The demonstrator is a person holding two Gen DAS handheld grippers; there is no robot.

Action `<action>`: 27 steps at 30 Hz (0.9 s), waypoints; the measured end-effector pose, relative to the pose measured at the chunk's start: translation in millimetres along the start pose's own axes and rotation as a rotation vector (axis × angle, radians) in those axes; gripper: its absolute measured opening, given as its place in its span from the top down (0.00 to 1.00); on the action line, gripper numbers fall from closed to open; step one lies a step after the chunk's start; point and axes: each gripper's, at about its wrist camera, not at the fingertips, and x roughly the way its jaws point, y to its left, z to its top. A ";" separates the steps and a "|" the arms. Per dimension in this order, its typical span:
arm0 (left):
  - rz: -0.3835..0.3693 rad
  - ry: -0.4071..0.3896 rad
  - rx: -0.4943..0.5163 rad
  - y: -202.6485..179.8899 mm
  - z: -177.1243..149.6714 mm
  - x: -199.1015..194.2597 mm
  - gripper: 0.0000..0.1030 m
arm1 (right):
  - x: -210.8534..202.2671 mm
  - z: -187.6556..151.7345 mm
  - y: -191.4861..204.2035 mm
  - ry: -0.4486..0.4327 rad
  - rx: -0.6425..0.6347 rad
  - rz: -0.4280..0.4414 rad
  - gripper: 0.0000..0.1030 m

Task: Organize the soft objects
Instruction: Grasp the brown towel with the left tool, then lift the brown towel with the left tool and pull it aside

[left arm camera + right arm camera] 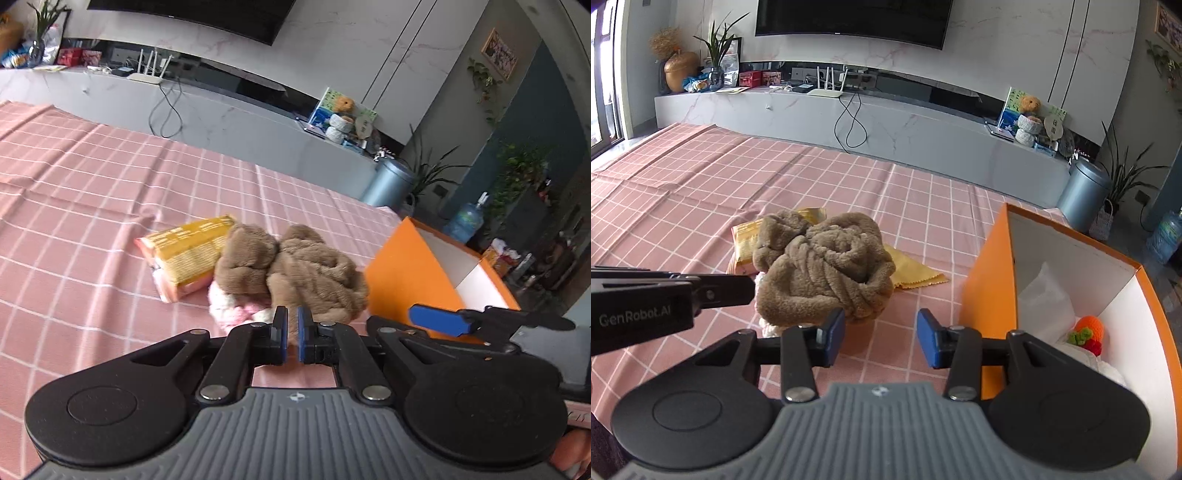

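Under the brown plush (827,266), a yellow packet (192,251) half hides; left gripper (291,332) closed, right gripper (881,338) open.

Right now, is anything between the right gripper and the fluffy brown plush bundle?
Nothing visible: the open right gripper faces the fluffy brown plush bundle across bare pink checked cloth. The left gripper sits off to one side.

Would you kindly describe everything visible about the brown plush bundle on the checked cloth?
The brown plush bundle is a crumpled, knotted heap of soft ribbed fleece, lying loose on the pink checked cloth. It partly covers a yellow packet behind it and a yellow cloth to its right, and sits on something pink and white. The orange box stands apart to its right. No tongs hold it.
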 end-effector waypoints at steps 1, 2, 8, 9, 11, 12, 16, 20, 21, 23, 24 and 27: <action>-0.009 0.001 0.000 -0.9 1.2 3.0 0.90 | 1.9 1.6 -1.3 0.004 -0.006 -0.008 0.59; -0.010 0.006 0.005 -2.8 2.3 6.1 0.87 | 4.0 3.4 -2.2 0.009 -0.009 -0.017 0.59; -0.011 0.035 -0.021 -4.1 3.4 24.4 0.76 | 15.1 15.1 -10.8 0.030 0.024 -0.037 0.64; -0.009 0.038 -0.026 -3.0 2.7 26.4 0.71 | 15.7 15.2 -11.2 0.029 0.026 -0.039 0.64; -0.012 0.045 -0.037 -1.4 0.8 30.4 0.64 | 18.3 15.7 -11.9 0.034 0.034 -0.032 0.64; -0.014 0.049 -0.043 -0.2 -0.2 32.3 0.62 | 20.1 16.1 -11.8 0.040 0.042 -0.024 0.64; -0.018 0.064 -0.069 3.0 -1.5 41.0 0.60 | 26.6 14.2 -9.7 0.050 0.057 -0.023 0.64; -0.023 0.081 -0.085 6.3 -2.5 49.0 0.61 | 30.1 15.6 -9.4 0.065 0.058 -0.007 0.72; -0.024 0.084 -0.090 7.0 -2.7 50.9 0.68 | 30.1 15.6 -9.6 0.066 0.056 -0.004 0.71; -0.033 0.077 -0.084 6.2 -3.4 51.6 0.85 | 28.4 15.5 -9.4 0.060 0.051 0.004 0.71; -0.040 0.073 -0.075 4.7 -3.1 50.5 0.88 | 27.4 15.2 -8.8 0.055 0.045 0.000 0.71; -0.026 0.038 -0.023 -3.8 -1.5 42.5 0.92 | 23.0 13.6 -8.4 0.040 0.039 -0.015 0.70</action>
